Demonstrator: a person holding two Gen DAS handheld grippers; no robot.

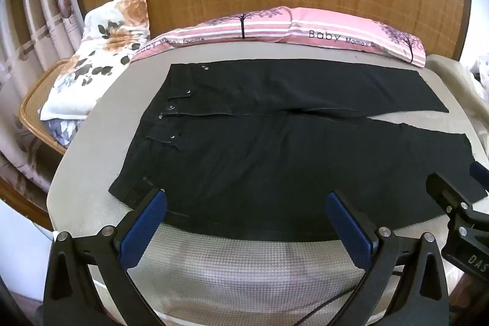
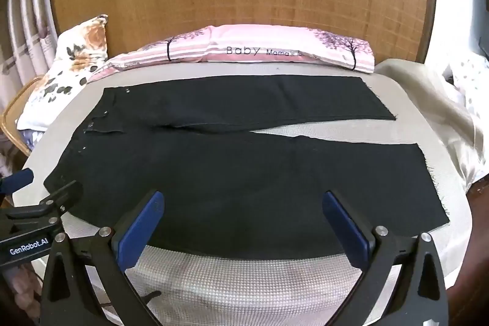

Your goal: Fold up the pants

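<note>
Left wrist: one pair of black pants (image 1: 275,142), two pillows.

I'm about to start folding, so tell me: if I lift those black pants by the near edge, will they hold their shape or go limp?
Probably limp: the black denim-like pants lie flat, following the grey textured bed cover. Lifted at one point, the two separate legs would likely sag and swing. The metal rivets at the waist suggest that end hangs heavier.

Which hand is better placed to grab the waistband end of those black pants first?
Left. The left gripper, open, hovers at the near edge by the waistband; the right gripper, also open, sits nearer the leg cuffs.
</note>
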